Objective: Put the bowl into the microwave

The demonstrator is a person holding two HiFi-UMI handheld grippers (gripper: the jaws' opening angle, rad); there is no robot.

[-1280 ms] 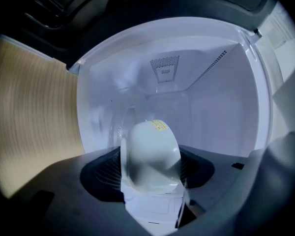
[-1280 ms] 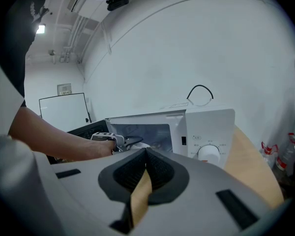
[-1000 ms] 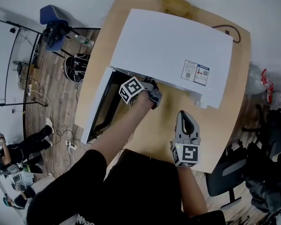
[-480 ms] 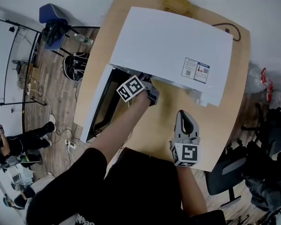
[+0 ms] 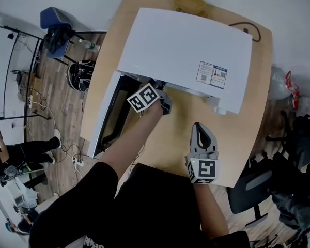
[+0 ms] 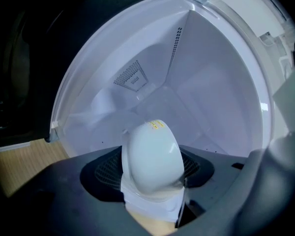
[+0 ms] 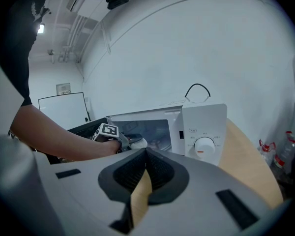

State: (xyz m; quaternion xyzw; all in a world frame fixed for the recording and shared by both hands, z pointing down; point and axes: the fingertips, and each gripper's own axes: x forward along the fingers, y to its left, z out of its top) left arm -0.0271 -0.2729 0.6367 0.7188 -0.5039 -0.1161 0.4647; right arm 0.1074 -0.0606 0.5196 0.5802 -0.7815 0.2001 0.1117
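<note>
The white microwave (image 5: 186, 50) stands on the round wooden table (image 5: 248, 133) with its door (image 5: 111, 112) swung open to the left. My left gripper (image 5: 163, 99) is at the mouth of the opening, shut on a white bowl (image 6: 152, 156) held edge-on between its pads. Ahead of the bowl lies the pale cavity (image 6: 196, 82). In the right gripper view the bowl (image 7: 139, 142) shows just inside the opening, left of the control panel (image 7: 204, 127). My right gripper (image 5: 201, 133) hovers over the table in front of the microwave, shut with nothing in it.
A yellow container (image 5: 188, 3) sits behind the microwave and a black cable (image 5: 250, 32) loops at the back right. A dark office chair (image 5: 253, 190) stands at the table's right edge. A person (image 5: 15, 156) is on the wooden floor at far left.
My left gripper has shifted slightly left and further toward the microwave opening with the bowl. The right gripper has hardly moved.
</note>
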